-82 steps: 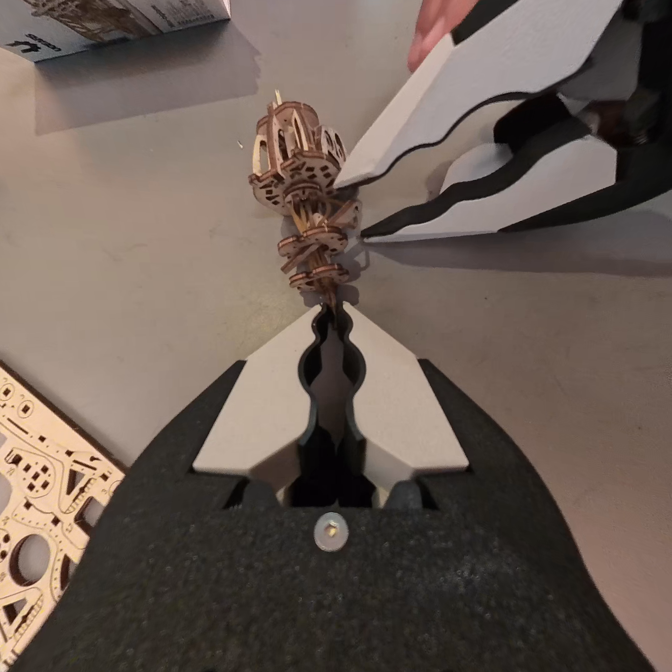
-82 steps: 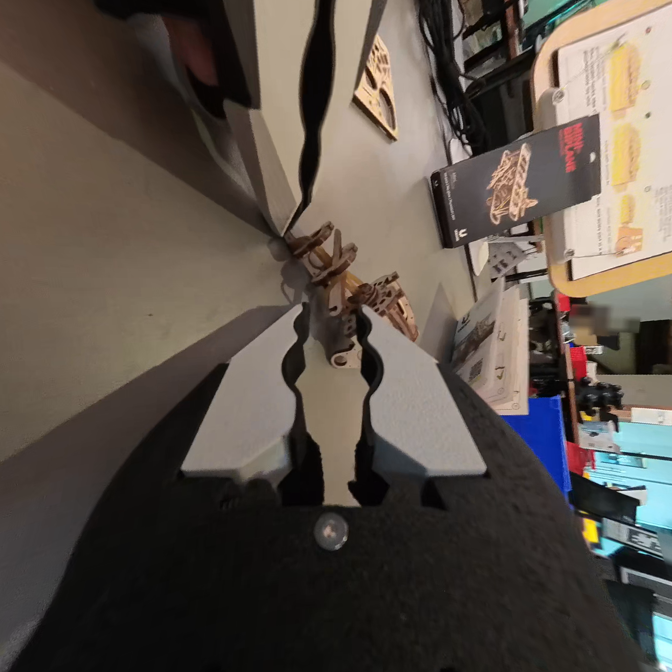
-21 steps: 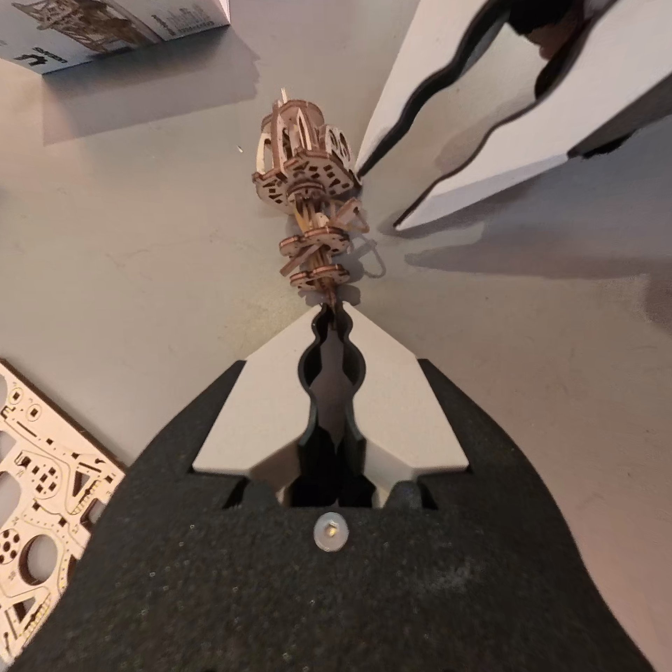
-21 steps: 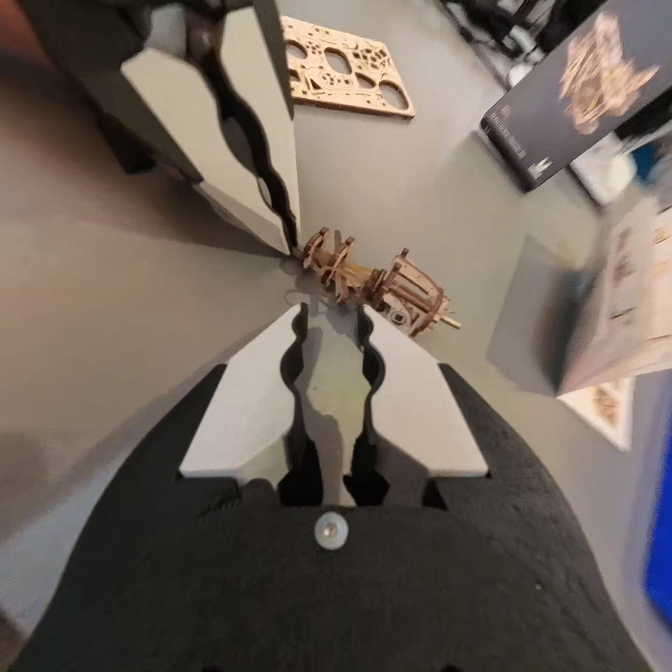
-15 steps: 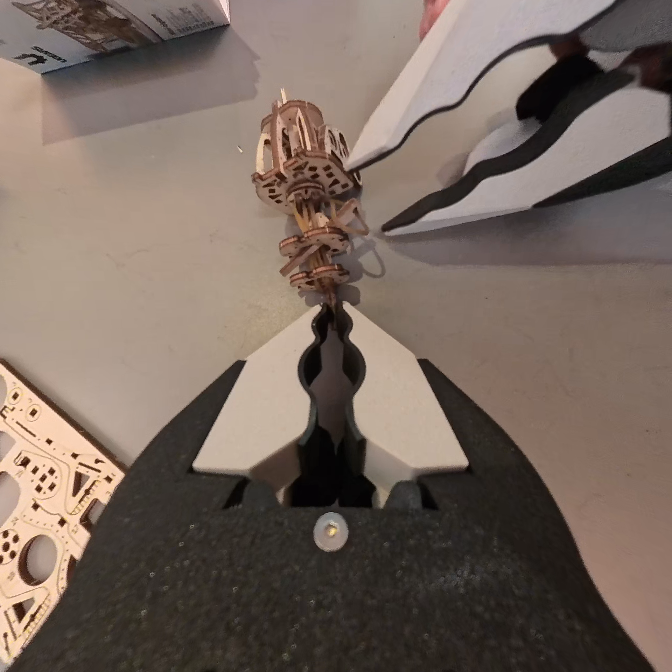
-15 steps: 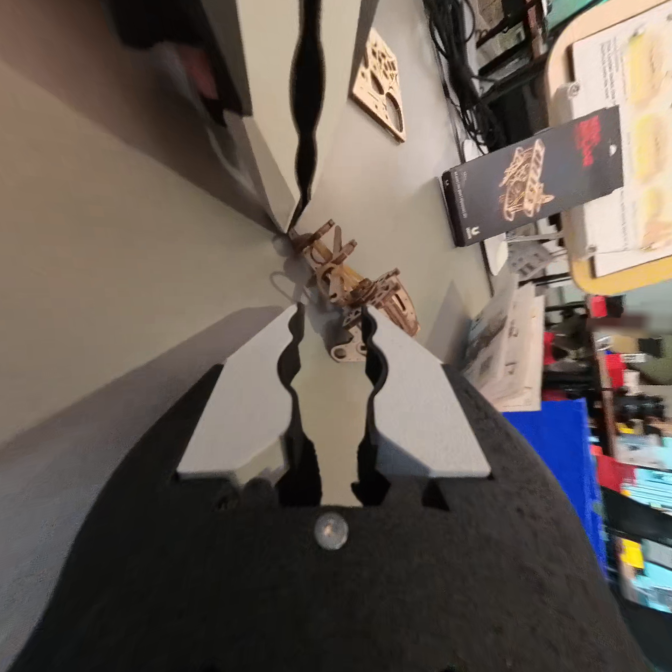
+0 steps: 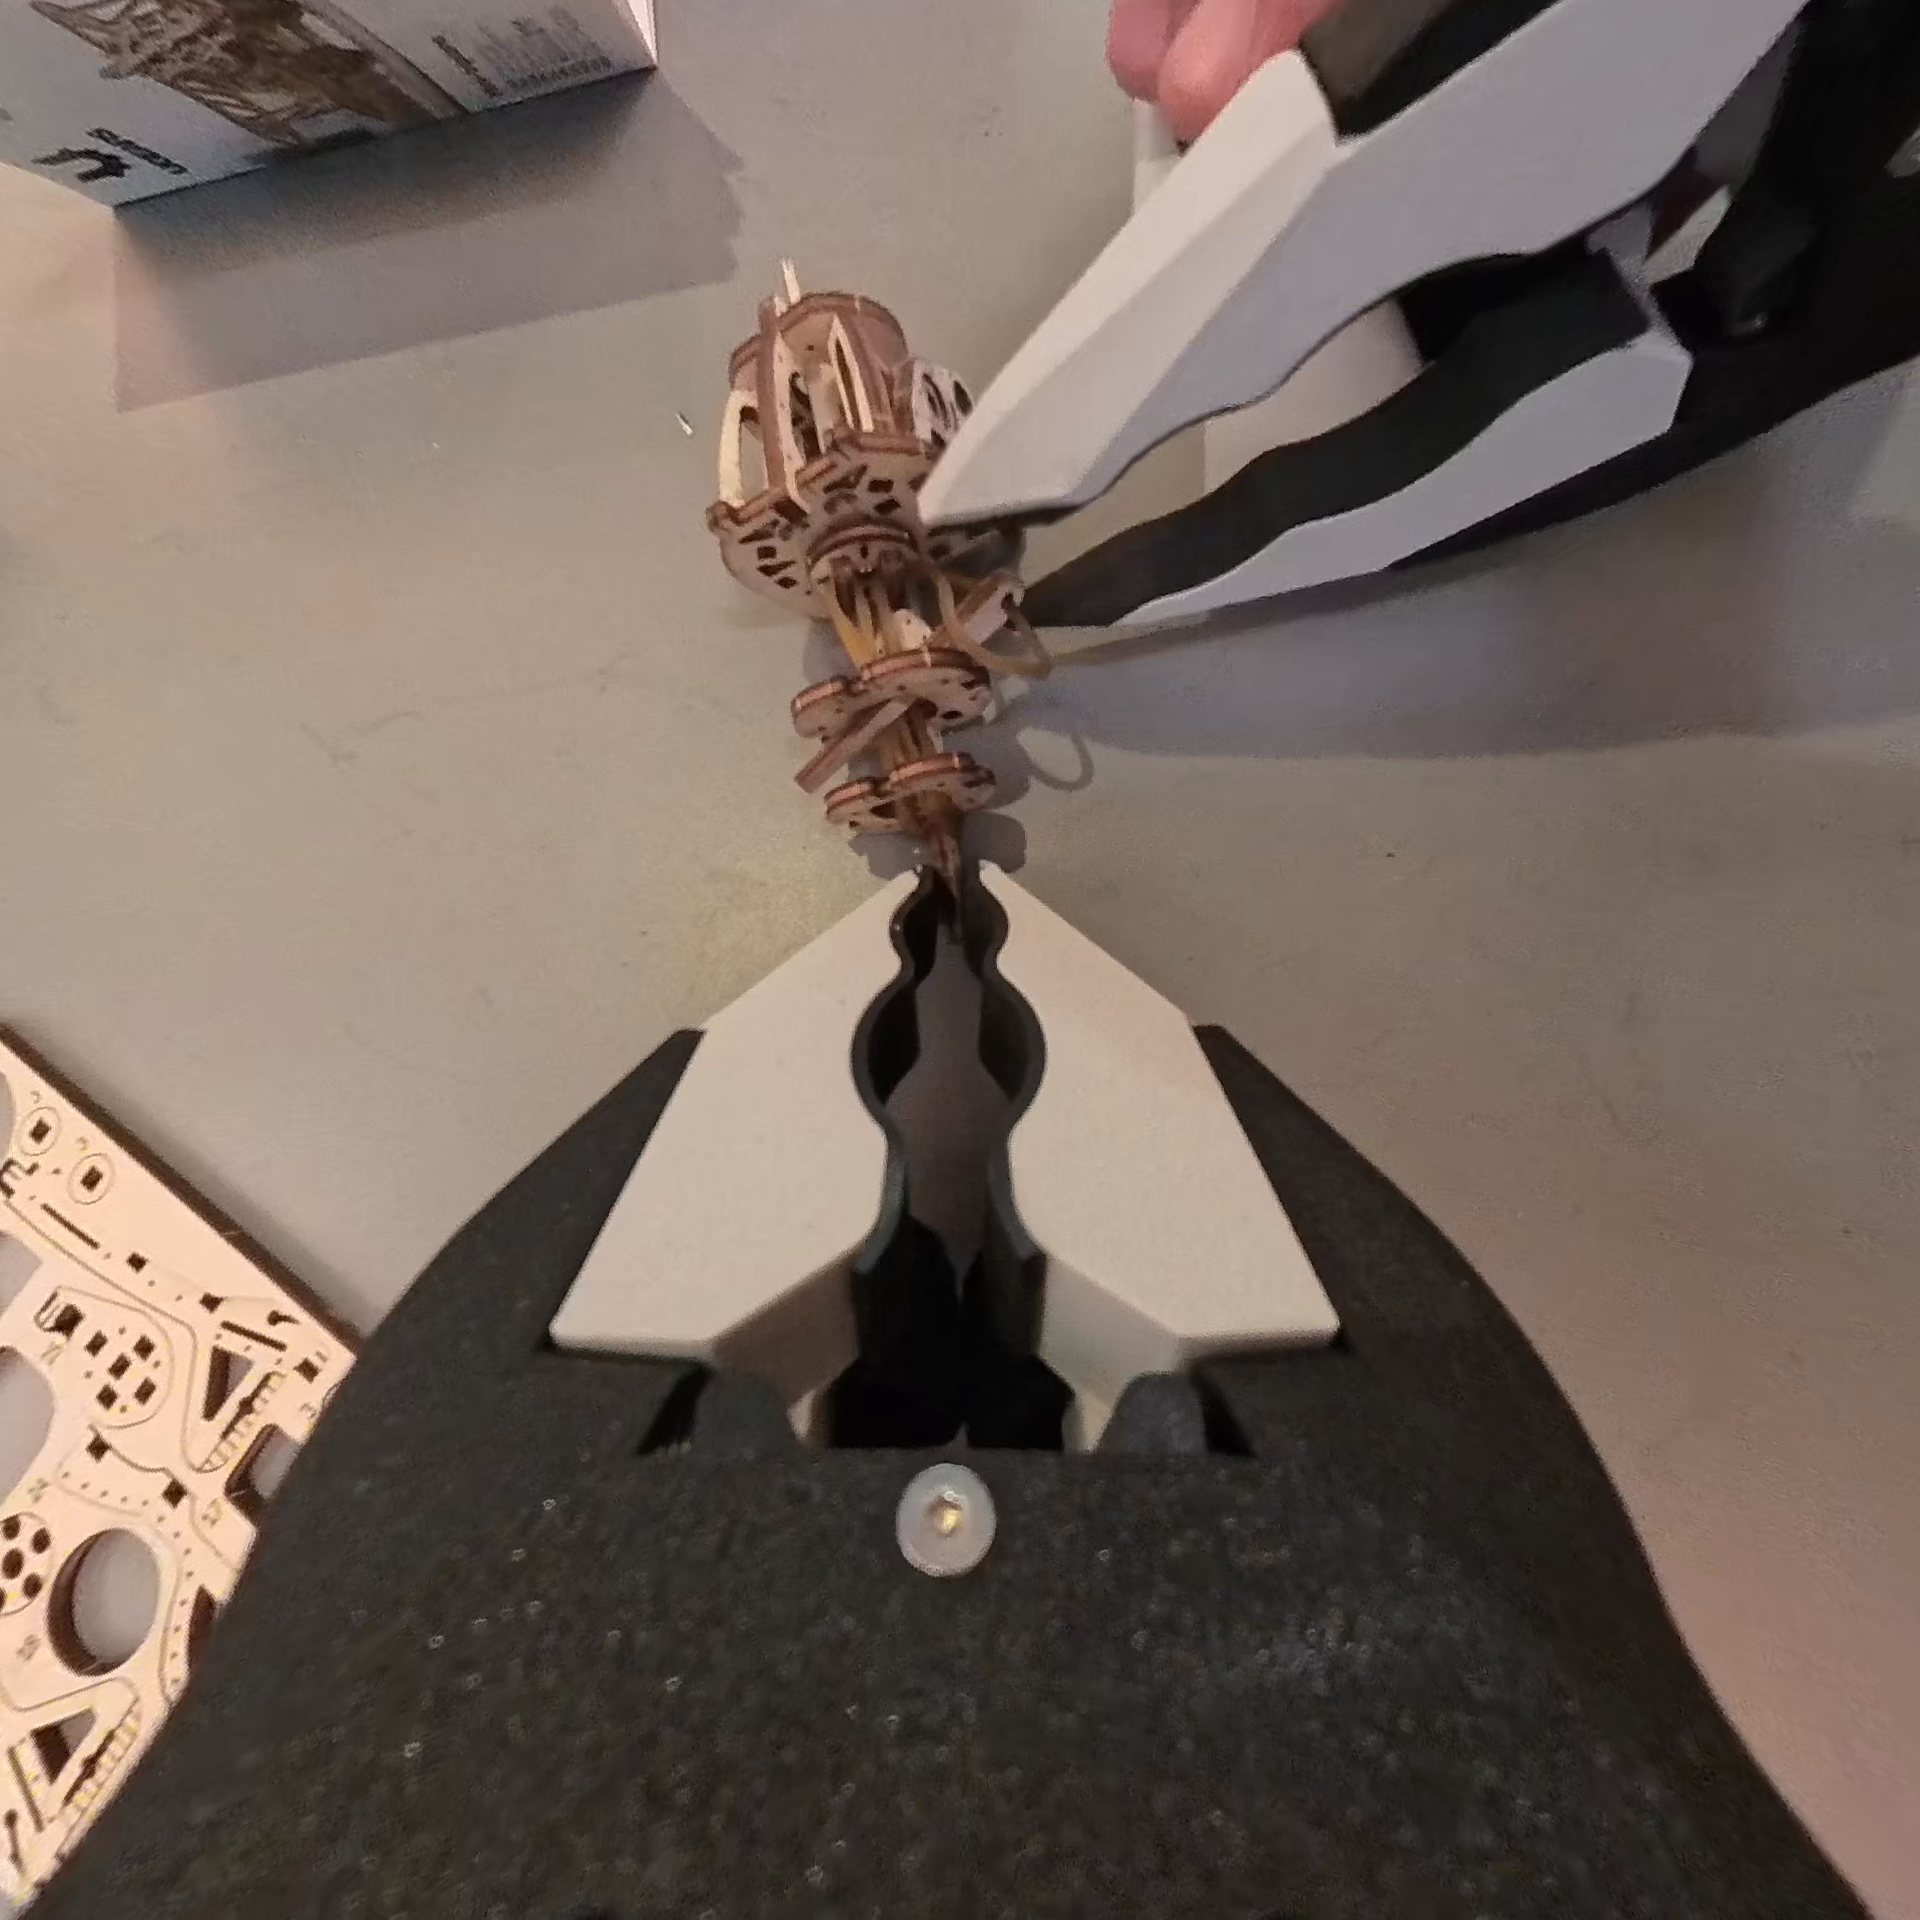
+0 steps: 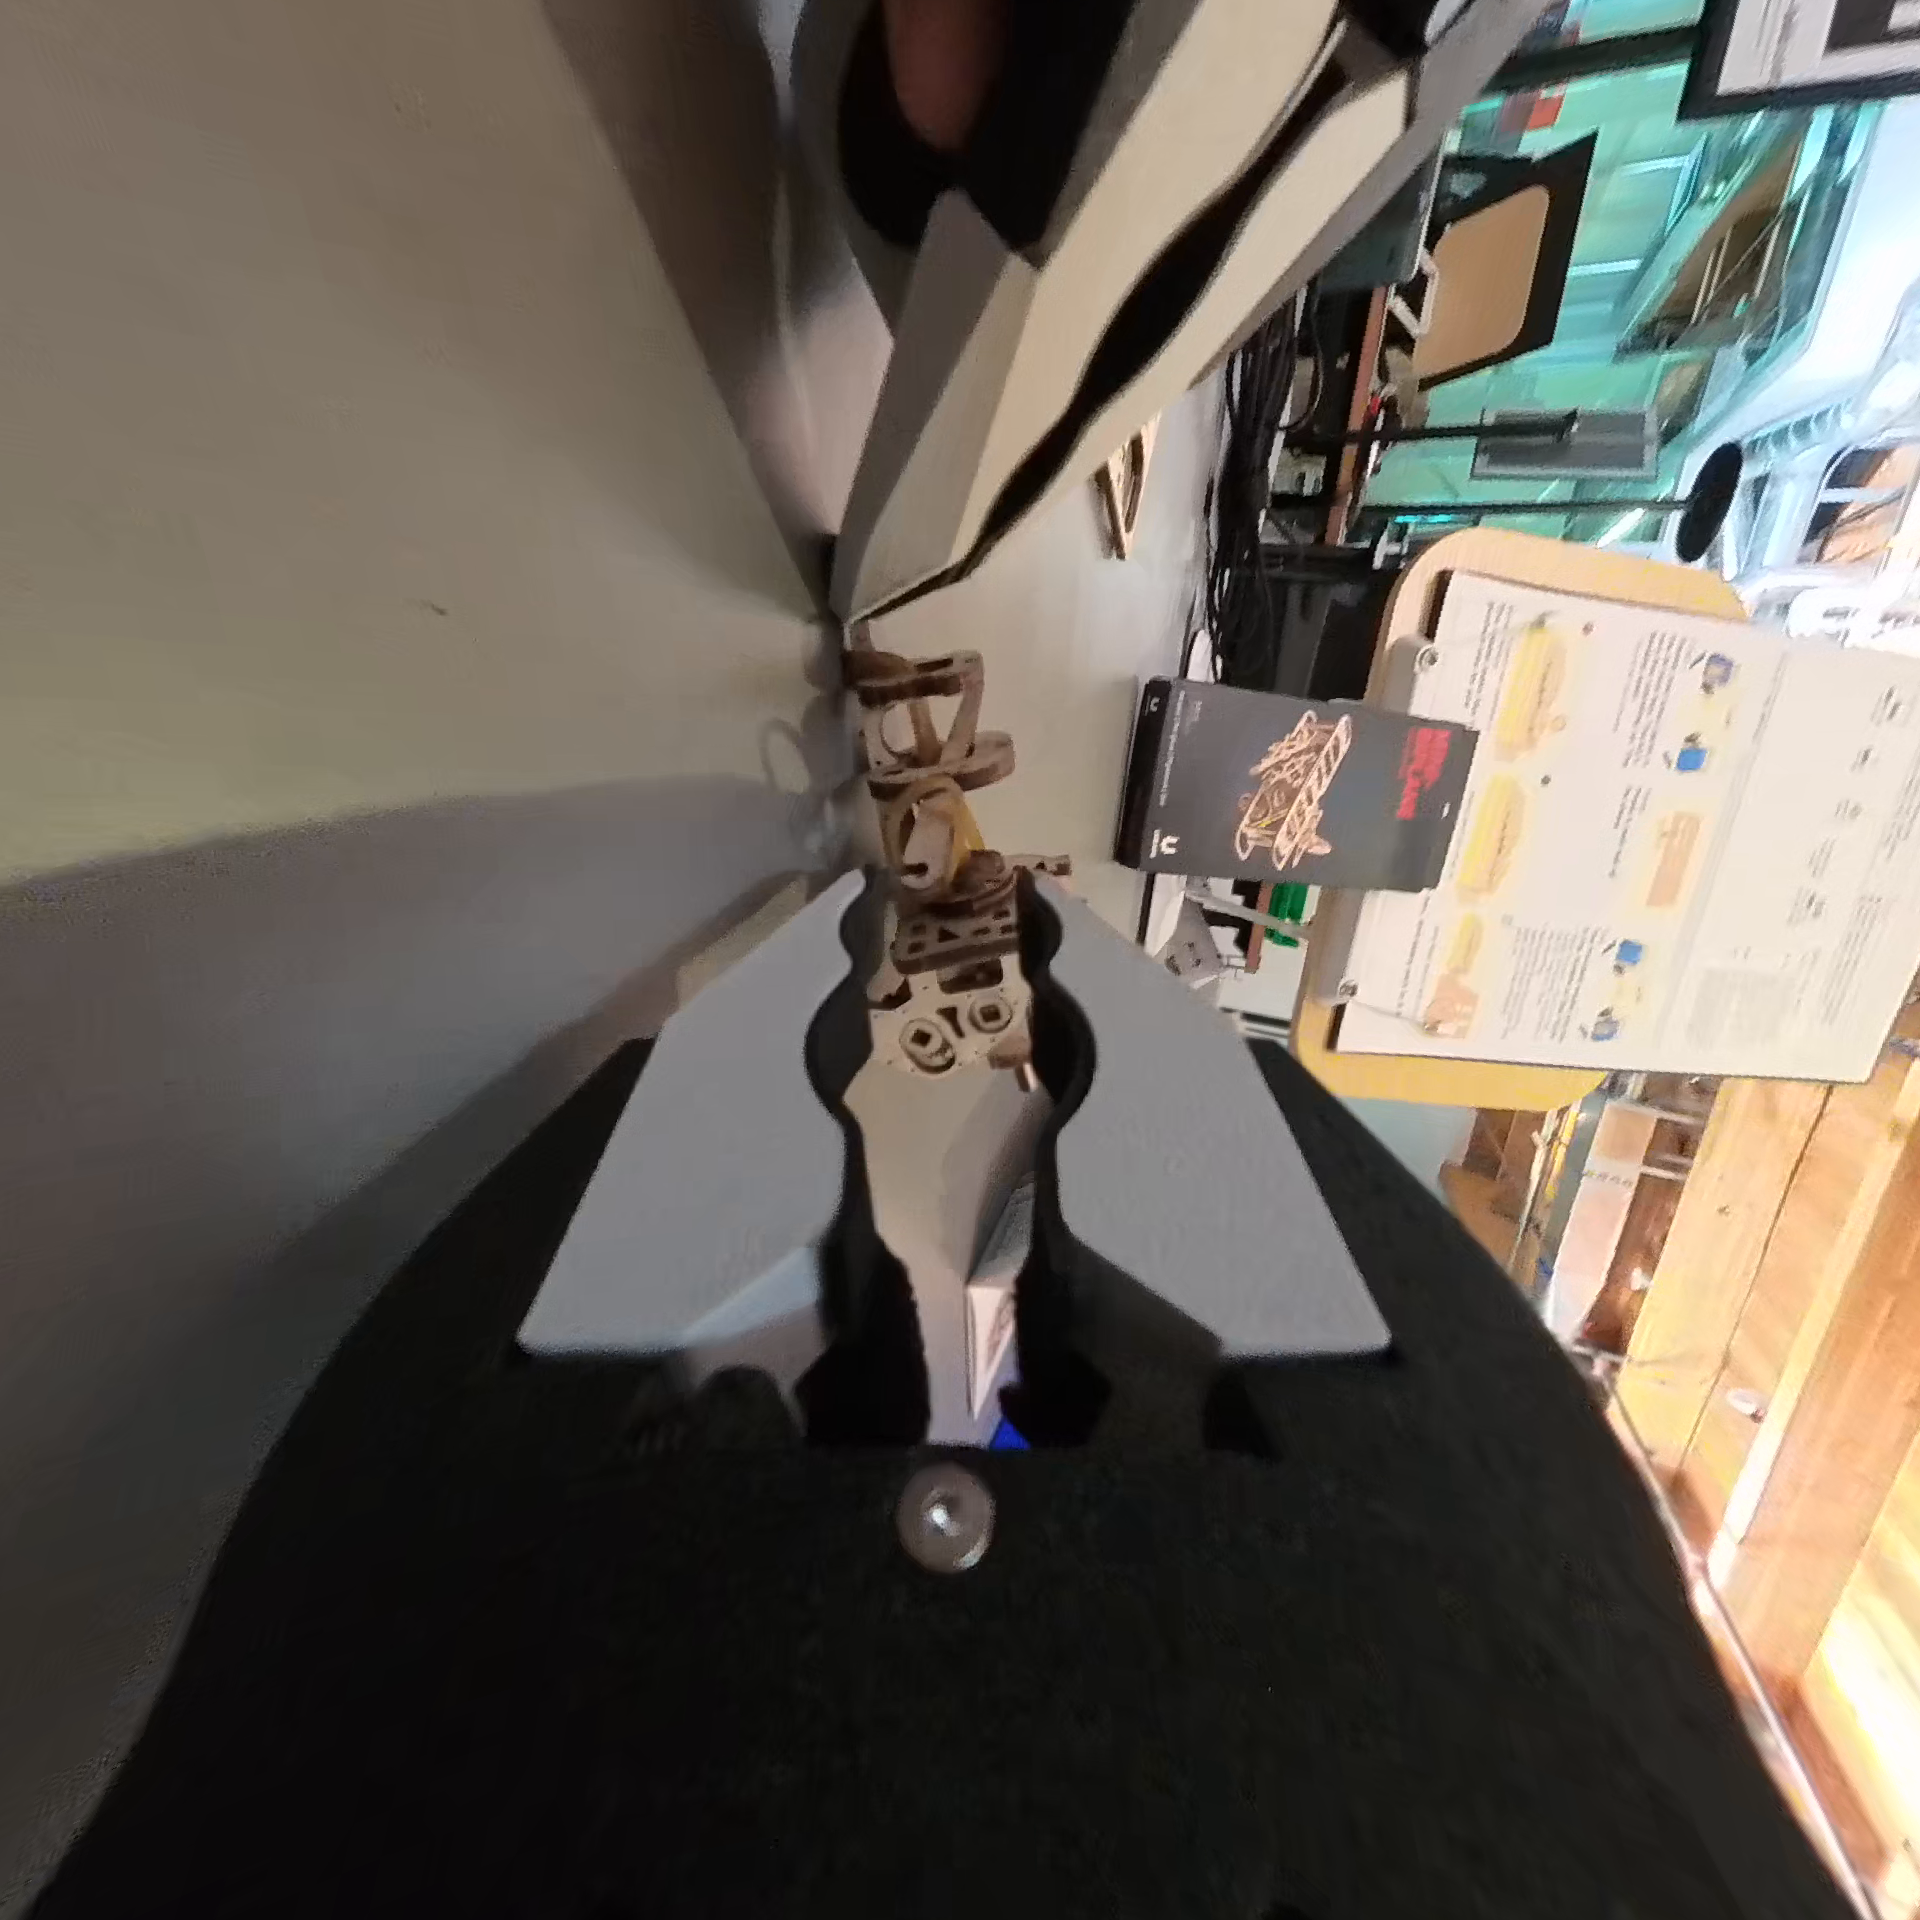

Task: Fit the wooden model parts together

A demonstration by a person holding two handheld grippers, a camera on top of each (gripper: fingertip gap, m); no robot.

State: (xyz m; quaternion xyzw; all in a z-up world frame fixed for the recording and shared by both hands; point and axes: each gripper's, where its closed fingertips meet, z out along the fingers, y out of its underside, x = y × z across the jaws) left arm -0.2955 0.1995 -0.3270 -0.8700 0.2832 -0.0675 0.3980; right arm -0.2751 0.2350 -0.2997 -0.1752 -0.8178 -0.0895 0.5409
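Left wrist view first: the left gripper has its fingers pressed nearly together, pinching the thin tail end of the wooden model, which lies on the grey table and stretches away from the tips. The model's round cage end points toward the far side, and a rubber band loops out from its middle. In from the upper right comes the right gripper, fingers spread, one tip over the cage end and the other low beside the model's middle. A person's fingers show behind it. A white box sits at the far left edge, and a punched wooden sheet lies at the near left edge. Bare table opens on both sides of the model, widest to the left and near right.

Right wrist view now, turned on its side: the right gripper has its fingers spread around the model's cage end, close on both sides; whether they touch, I cannot tell. The left gripper meets the model's far tip. Beyond the table edge stand a black box and a board with papers; the table left of the model is open.
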